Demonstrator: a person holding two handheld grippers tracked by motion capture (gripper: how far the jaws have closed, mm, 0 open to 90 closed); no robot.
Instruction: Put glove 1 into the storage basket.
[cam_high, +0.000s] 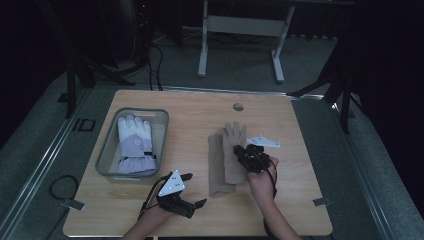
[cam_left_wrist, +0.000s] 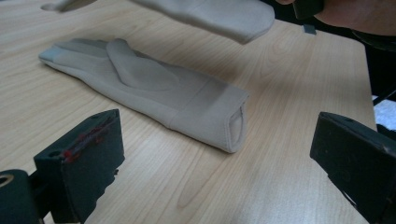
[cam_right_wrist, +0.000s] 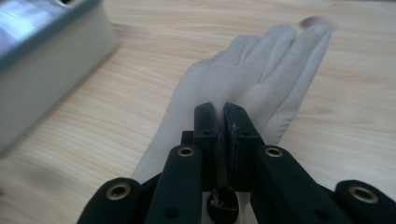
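Two beige gloves lie side by side mid-table. My right gripper is shut on the right-hand beige glove. In the right gripper view the jaws pinch this glove near its palm, fingers pointing away. The other beige glove lies flat on the table. In the left gripper view it rests cuff-first towards me, while the held glove hangs just above it. My left gripper is open and holds nothing, a short way left of that cuff; its jaws stand wide apart.
A grey basket at the table's left holds a white and lavender padded glove; its wall is close to the left of my right gripper. A round hole is near the far edge. A white desk frame stands behind.
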